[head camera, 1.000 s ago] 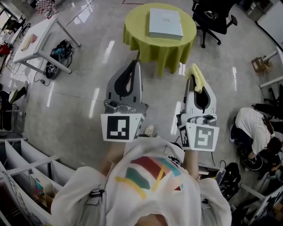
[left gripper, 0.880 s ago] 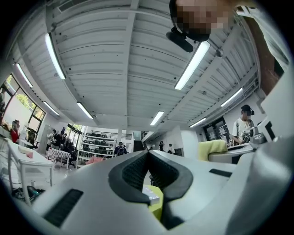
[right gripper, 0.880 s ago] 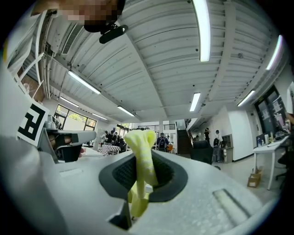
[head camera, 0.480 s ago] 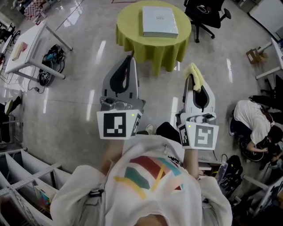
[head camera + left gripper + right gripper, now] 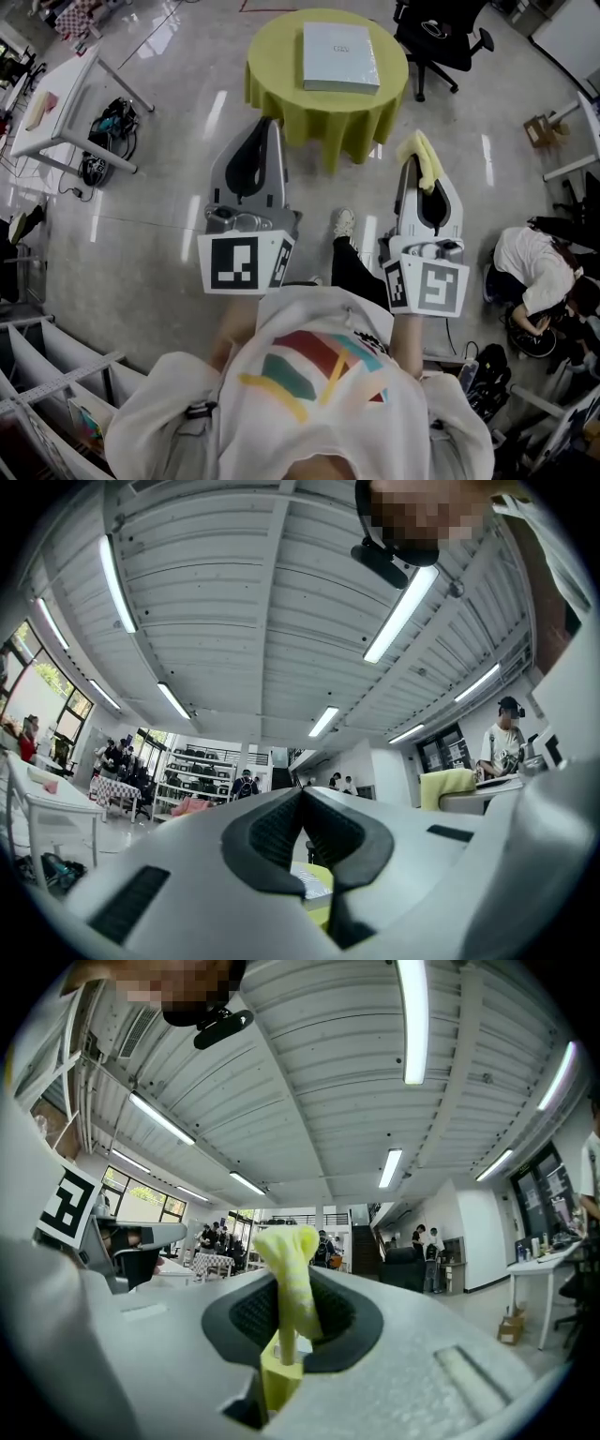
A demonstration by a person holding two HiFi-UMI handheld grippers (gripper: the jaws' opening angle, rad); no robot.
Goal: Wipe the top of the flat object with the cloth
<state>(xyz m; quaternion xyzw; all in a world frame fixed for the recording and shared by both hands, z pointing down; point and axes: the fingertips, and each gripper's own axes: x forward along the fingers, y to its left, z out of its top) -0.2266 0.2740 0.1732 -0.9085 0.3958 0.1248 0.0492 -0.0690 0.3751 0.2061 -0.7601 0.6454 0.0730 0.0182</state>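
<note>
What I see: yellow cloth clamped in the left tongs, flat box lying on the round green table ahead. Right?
No: the yellow cloth is clamped in the right tongs, not the left, as the right gripper view shows. The left tongs are shut, empty. The flat box does lie on the round green table.

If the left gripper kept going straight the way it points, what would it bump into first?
The left gripper would probably meet the yellow-green table first, near its edge; depth is unclear.

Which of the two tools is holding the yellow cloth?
The right tool: its jaws pinch the yellow cloth, while the left tool is shut and empty.
</note>
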